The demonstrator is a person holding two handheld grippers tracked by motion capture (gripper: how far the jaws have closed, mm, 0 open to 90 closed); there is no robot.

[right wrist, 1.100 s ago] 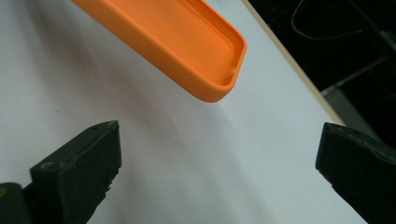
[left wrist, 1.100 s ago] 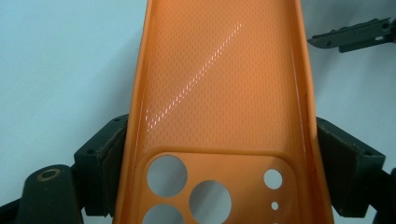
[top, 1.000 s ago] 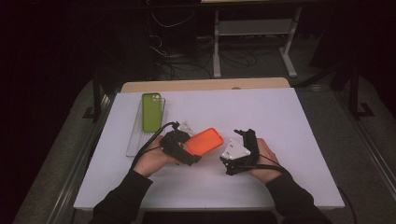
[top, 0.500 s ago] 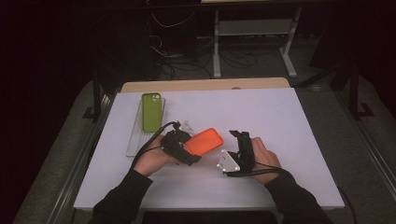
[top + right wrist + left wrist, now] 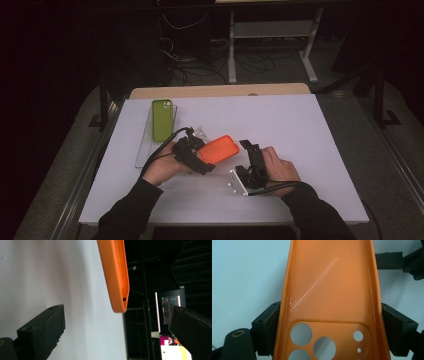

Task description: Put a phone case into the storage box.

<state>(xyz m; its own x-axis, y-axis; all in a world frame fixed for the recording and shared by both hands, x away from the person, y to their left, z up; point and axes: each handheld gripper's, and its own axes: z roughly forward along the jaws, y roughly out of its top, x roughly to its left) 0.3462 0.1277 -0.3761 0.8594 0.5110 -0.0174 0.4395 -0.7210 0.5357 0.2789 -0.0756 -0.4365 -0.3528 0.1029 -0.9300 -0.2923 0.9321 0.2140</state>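
Note:
My left gripper [image 5: 202, 161] is shut on an orange phone case [image 5: 219, 148], clamping its camera-hole end. In the left gripper view the case [image 5: 329, 290] shows its hollow inside, with the black jaws pressed on both long sides. The case is lifted above the white table [image 5: 300, 130] and slants toward the right. My right gripper [image 5: 251, 150] is open just right of the case's free end, turned on its side. In the right gripper view the case's edge [image 5: 117, 275] hangs between and beyond the two spread jaws, apart from both.
A green phone [image 5: 161, 119] lies on a clear tray [image 5: 144, 150] at the table's left. A small clear object [image 5: 201, 133] sits behind the left gripper. Beyond the table's far edge stand dark equipment, cables and a white rack [image 5: 272, 30].
My right gripper has rolled onto its side and moved left toward the free end of the case. The left gripper has kept the case nearly still.

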